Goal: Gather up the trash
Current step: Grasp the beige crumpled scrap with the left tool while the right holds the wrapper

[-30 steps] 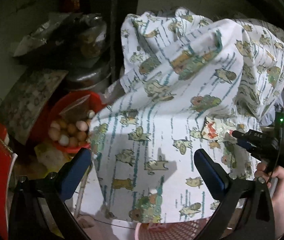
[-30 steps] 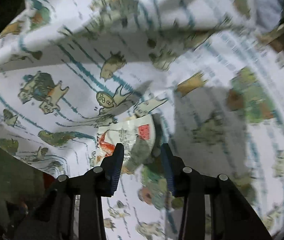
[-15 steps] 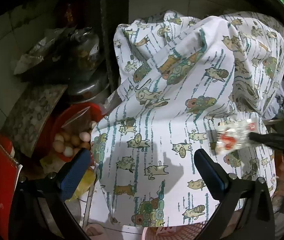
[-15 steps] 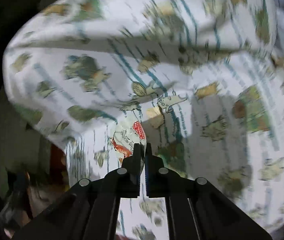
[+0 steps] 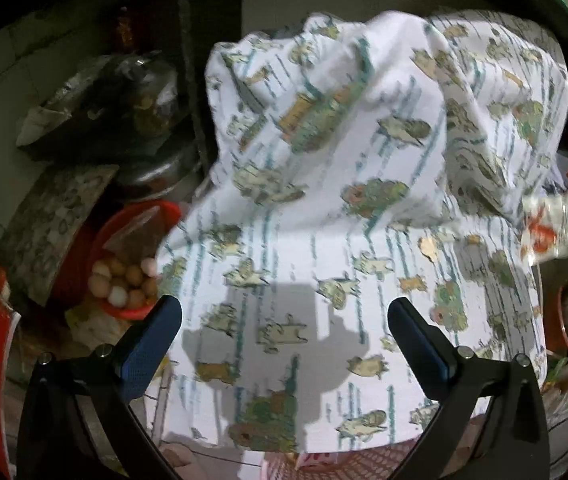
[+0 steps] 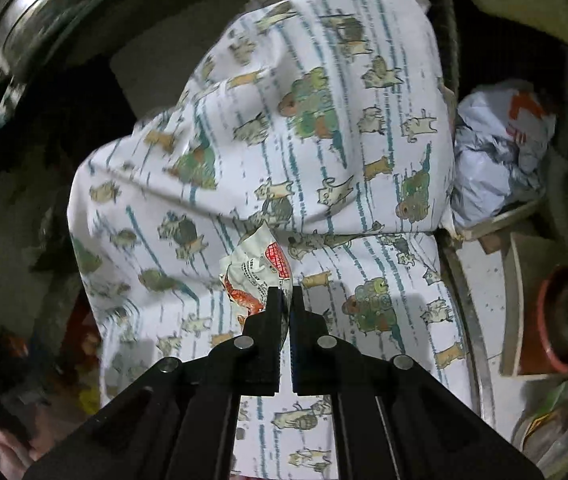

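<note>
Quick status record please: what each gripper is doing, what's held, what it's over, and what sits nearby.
right gripper: shut on the wrapper
wrapper: crinkled white packet with red print, pinched at its lower edge, clear of the cloth
left gripper: open, nothing between its fingers
cloth: white, cartoon animal print, draped over a mound, fills both views
red bowl of eggs: left of the cloth in the left wrist view
crumpled white bag: right of the cloth in the right wrist view
trash container: cannot tell from these views
</note>
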Available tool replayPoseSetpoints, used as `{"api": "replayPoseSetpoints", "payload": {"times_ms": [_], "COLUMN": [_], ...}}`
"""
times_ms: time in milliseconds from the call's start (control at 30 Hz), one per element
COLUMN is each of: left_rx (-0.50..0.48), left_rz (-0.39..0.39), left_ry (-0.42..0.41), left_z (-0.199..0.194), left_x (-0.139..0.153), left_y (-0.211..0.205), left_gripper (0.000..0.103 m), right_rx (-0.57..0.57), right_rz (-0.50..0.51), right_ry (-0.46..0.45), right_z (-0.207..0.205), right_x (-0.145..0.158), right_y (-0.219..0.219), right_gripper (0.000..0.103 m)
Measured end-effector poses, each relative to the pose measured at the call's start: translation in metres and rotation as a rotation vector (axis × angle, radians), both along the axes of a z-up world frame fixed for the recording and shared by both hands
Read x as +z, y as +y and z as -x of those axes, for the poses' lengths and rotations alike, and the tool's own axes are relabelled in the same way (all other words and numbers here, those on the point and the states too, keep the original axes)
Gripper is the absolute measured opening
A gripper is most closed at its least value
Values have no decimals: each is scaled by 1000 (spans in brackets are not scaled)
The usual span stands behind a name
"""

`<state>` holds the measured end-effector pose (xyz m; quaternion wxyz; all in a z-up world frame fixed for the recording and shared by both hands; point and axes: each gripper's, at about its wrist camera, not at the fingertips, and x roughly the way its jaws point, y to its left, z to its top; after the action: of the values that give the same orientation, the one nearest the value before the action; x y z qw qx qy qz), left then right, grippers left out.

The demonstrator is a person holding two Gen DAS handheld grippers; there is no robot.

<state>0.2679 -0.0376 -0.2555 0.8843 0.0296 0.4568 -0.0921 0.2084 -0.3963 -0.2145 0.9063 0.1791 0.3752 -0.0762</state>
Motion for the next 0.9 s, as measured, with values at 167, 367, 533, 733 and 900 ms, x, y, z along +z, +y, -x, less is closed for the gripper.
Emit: {"api": "replayPoseSetpoints", "payload": {"times_ms": [167, 367, 533, 733, 900], "left_rx": [-65, -125, -160, -124, -63], "left_rz": [22, 22, 89, 12, 39], "left_ry": [32, 137, 229, 269, 364], "left_z": [20, 2, -42, -82, -103], "left_x": [-21, -44, -51, -72, -107], "left_y": [-25, -86, -155, -207, -215], "left_gripper": [85, 66, 66, 66, 52], "right_rx": [13, -19, -50, -80, -89], "right_rz": [67, 85, 46, 42, -36], "right_ry": [-11, 2, 38, 41, 47], "right_z": [0, 0, -2, -4, -8], "right_x": [1, 5, -1, 1, 0], "right_y": [-7, -21, -38, -56, -72], "right_gripper": [4, 4, 4, 4, 4]}}
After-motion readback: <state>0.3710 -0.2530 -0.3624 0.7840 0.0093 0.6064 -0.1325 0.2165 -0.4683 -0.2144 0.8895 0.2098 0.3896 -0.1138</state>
